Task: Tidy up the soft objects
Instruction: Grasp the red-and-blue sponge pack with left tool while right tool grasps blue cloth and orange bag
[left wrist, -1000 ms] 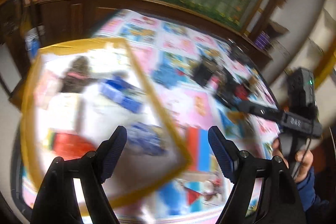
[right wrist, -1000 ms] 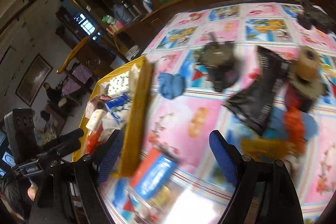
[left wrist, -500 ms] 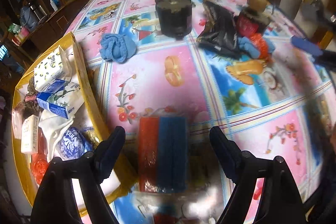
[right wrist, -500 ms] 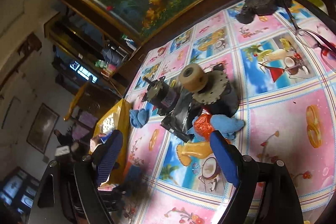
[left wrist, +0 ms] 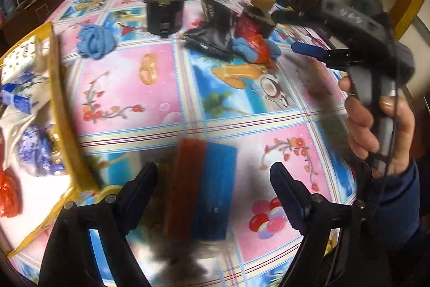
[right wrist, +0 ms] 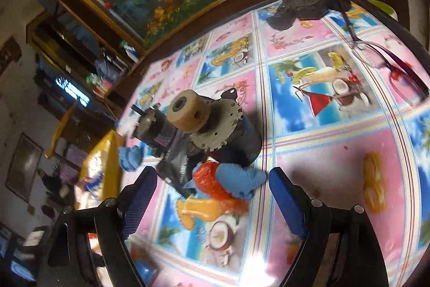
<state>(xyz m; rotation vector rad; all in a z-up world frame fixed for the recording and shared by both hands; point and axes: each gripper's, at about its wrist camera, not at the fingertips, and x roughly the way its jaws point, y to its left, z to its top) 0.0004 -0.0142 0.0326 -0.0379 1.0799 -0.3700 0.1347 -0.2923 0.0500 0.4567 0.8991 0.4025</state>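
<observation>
Left gripper [left wrist: 213,192]: fingers wide apart, nothing held. The red-and-blue sponge block [left wrist: 201,187] lies flat on the worktop [left wrist: 126,98] between them, close in. Right gripper [right wrist: 212,197]: fingers also spread, empty, approx. over the blue cloth [right wrist: 239,178] and the orange-red mesh wad [right wrist: 212,183].

Risks as we judge them:
- Right side: cloth and mesh touch a black foil pouch [right wrist: 174,160] and sit against a motor w/ toothed disc [right wrist: 215,125]. A closing grasp could drag the pouch or jam on the disc.
- Left side: view is blurred; a skewed close may pinch one sponge edge only.
- A 2nd blue cloth [left wrist: 94,42] sits near the yellow tray [left wrist: 60,109]; a low swing toward the tray could sweep it.
</observation>
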